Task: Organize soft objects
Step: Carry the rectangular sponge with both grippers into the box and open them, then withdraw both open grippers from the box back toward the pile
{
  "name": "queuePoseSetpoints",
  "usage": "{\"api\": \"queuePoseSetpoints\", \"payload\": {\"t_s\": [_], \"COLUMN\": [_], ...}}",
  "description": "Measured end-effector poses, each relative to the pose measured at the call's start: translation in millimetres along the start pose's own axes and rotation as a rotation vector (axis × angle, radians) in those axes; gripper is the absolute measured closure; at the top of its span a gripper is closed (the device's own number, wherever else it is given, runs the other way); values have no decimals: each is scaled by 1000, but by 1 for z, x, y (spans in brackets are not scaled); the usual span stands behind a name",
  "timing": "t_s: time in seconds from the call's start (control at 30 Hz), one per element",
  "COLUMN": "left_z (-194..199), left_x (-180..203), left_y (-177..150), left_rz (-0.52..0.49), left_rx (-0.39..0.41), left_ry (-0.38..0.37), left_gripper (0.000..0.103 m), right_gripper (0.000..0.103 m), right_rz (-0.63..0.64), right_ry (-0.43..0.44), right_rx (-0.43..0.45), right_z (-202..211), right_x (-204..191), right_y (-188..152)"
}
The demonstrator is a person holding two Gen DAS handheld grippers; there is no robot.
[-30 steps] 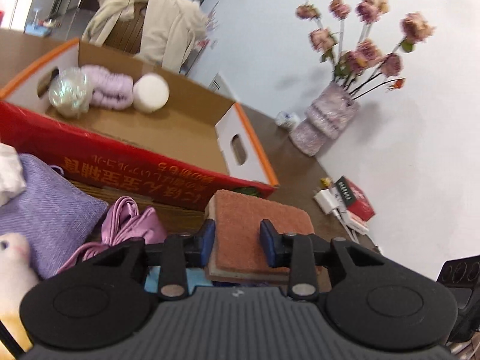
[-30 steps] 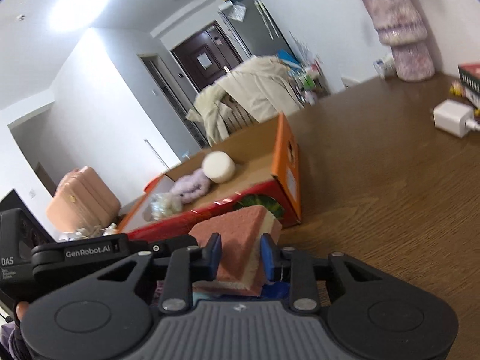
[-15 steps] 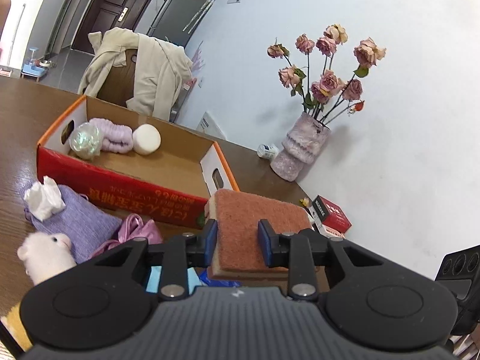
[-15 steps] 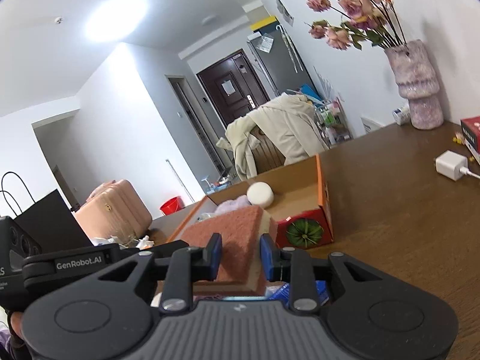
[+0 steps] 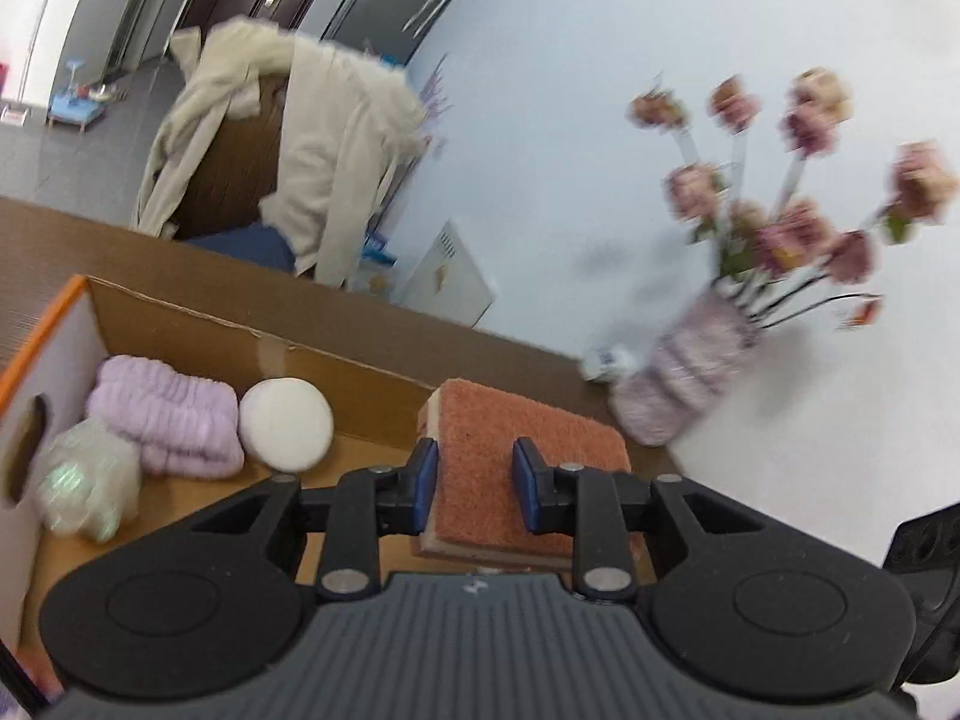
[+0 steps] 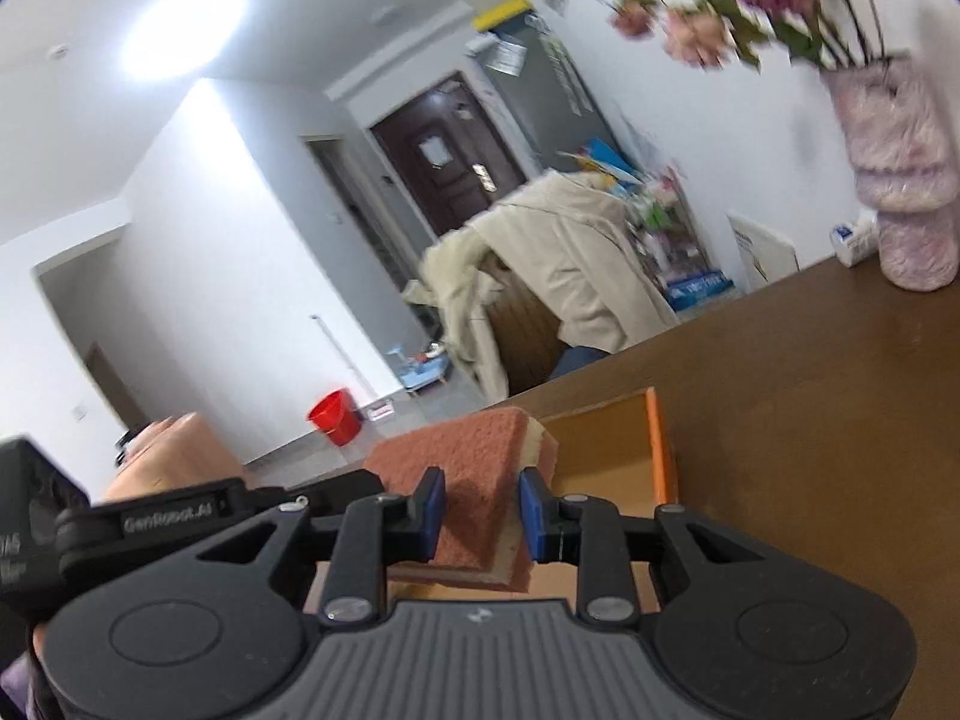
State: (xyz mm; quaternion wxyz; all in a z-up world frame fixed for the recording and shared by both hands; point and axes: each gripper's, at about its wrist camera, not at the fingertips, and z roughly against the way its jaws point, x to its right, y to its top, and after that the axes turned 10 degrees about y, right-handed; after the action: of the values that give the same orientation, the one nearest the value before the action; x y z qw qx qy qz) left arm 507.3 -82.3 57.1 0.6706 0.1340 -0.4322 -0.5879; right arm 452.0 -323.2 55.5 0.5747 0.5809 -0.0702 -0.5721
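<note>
Both grippers are clamped on the same scrub sponge, one at each end. The left gripper point(image 5: 474, 483) has its blue pads pinched into the sponge point(image 5: 516, 450), and its jaws have just been closing a bit further on it. The right gripper point(image 6: 482, 507) is squeezing the other end of that sponge point(image 6: 474, 480) too, rusty scouring side up, yellow foam showing at the edge.

What's changed: a second ago the sponge sat low in front of the red side of the cardboard box point(image 5: 198, 324), over the pile of loose soft stuff on the table. Now it's lifted and carried forward, hanging over the box's open top, above the right-hand part of its floor.

From the left wrist view, the things already inside sit out at 9 to 10 o'clock of the sponge: a white round puff point(image 5: 287, 423), a lilac fuzzy roll point(image 5: 165, 423) and a pearly shower pouf point(image 5: 84, 489). The vase of flowers point(image 5: 690, 384) stands at about 2 o'clock on the table point(image 6: 810, 420).

So I'd say this one is nearly sorted: lower it and let go with both sides.
</note>
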Motion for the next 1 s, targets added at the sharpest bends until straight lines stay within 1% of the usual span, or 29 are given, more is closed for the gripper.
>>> {"api": "queuePoseSetpoints", "payload": {"t_s": [0.1,0.17,0.23,0.27,0.37,0.4,0.43,0.5,0.57,0.63,0.7,0.73,0.77,0.8,0.83,0.87,0.9,0.97,1.0], "left_z": [-47,-72,-94,-101,-109,-107,-104,-93,-79,-63,-43,-33,-20,-5,9,25,39,73,90], "left_x": [-12,-20,-24,-23,-25,-25,-24,-22,-16,-11,-5,-2,2,6,10,13,16,24,27], "left_y": [11,19,21,21,20,19,19,20,21,25,29,32,33,35,36,37,37,34,30], "left_rz": [34,45,40,31,7,1,-10,-31,-64,-91,-112,-127,-143,-162,-179,-189,-198,-229,-243], "left_rx": [-53,-94,-147,-166,-160,-158,-158,-137,-115,-98,-87,-75,-57,-36,-15,5,21,62,83], "left_ry": [32,39,37,48,86,74,62,71,99,123,144,156,171,186,195,203,209,218,225], "left_gripper": [76,76,75,75,76,75,75,72,67,65,61,57,54,53,49,43,39,33,31], "right_gripper": [77,77,77,75,72,70,69,66,61,57,53,49,46,45,43,41,38,28,25], "right_rz": [2,-24,-10,12,95,114,132,142,148,150,157,165,173,178,180,179,179,188,193], "right_ry": [-80,-105,-138,-168,-236,-248,-253,-266,-256,-245,-231,-227,-220,-209,-199,-187,-178,-157,-152], "right_rx": [-35,-65,-81,-87,-112,-106,-98,-63,-39,-24,-11,-11,-13,-12,-16,-16,-15,-5,3], "right_z": [-49,-76,-94,-100,-114,-115,-115,-110,-99,-88,-73,-65,-57,-48,-39,-27,-17,7,19], "right_x": [23,41,50,50,48,47,45,43,39,33,23,17,11,5,-1,-8,-14,-29,-36], "right_y": [11,14,17,16,8,7,7,10,14,21,24,26,28,29,31,33,34,36,35]}}
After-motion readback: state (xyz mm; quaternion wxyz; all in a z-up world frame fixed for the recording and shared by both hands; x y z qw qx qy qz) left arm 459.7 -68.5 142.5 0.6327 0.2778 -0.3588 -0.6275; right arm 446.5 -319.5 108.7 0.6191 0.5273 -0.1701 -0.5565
